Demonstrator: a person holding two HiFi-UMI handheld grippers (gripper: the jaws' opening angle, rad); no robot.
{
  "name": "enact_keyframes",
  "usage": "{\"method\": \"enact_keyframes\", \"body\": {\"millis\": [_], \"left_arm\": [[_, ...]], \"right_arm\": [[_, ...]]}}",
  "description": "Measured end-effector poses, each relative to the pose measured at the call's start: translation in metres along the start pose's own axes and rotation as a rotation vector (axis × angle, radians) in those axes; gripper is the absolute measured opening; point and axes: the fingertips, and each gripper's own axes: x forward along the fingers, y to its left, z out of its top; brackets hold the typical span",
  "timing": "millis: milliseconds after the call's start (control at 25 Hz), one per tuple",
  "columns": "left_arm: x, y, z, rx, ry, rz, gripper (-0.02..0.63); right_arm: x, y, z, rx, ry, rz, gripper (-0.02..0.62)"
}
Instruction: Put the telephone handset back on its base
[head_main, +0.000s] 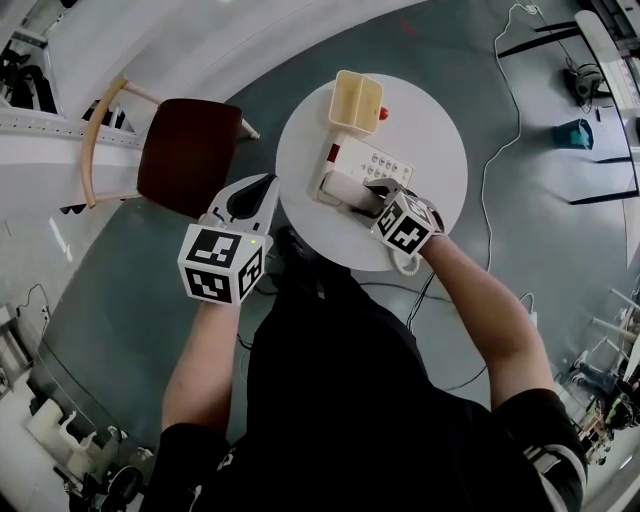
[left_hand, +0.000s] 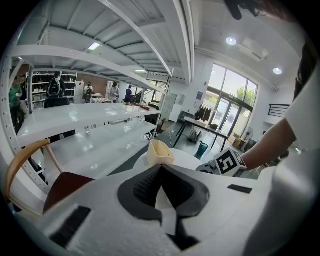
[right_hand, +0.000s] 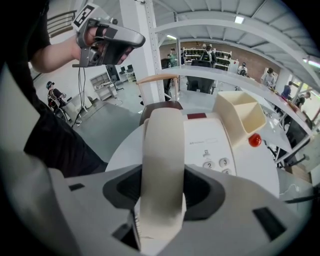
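Note:
The cream telephone handset (head_main: 345, 190) lies along the left side of the white phone base (head_main: 378, 160) on the round white table (head_main: 440, 130). My right gripper (head_main: 372, 196) is shut on the handset's middle. In the right gripper view the handset (right_hand: 162, 150) runs straight out between the jaws, beside the base (right_hand: 210, 140) and its number keys, with both pads of the right gripper (right_hand: 161, 172) against its sides. My left gripper (head_main: 268, 182) is held in the air left of the table, off its edge. In its own view the left gripper (left_hand: 160, 166) is shut on nothing.
A yellow plastic container (head_main: 356, 100) stands at the table's far edge behind the phone, with a small red ball (head_main: 383, 114) beside it. The coiled cord (head_main: 405, 262) hangs at the table's near edge. A wooden chair with a dark red seat (head_main: 185, 155) stands left of the table.

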Motion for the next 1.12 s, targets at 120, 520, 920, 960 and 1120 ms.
{"method": "enact_keyframes", "body": {"millis": [120,520,920,960,1120], "left_arm": [[-0.0025,-0.0003,-0.0018,-0.004,0.000,0.002,0.011],[-0.0042,-0.0043,-0.0036,-0.004,-0.001,0.004,0.011],[-0.0044,-0.0073,-0.0038,-0.005,-0.001,0.001,0.011],[-0.0041,-0.0077,-0.0035,-0.004,-0.002,0.001,0.011],[-0.0039,-0.0074,-0.0025,-0.003,-0.005,0.001,0.011]], "right_arm": [[0.0001,0.0034,-0.0008,-0.009,0.005,0.008,0.213],[0.0000,0.0068,-0.0026,-0.063,0.024,0.020,0.212],[0.0024,0.0102,-0.0017,-0.078,0.074,0.001,0.218],[0.0027,0.0102,-0.0016,-0.070,0.080,-0.002,0.218],[0.0037,0.0095,-0.0002,-0.047,0.090,-0.008,0.224]]}}
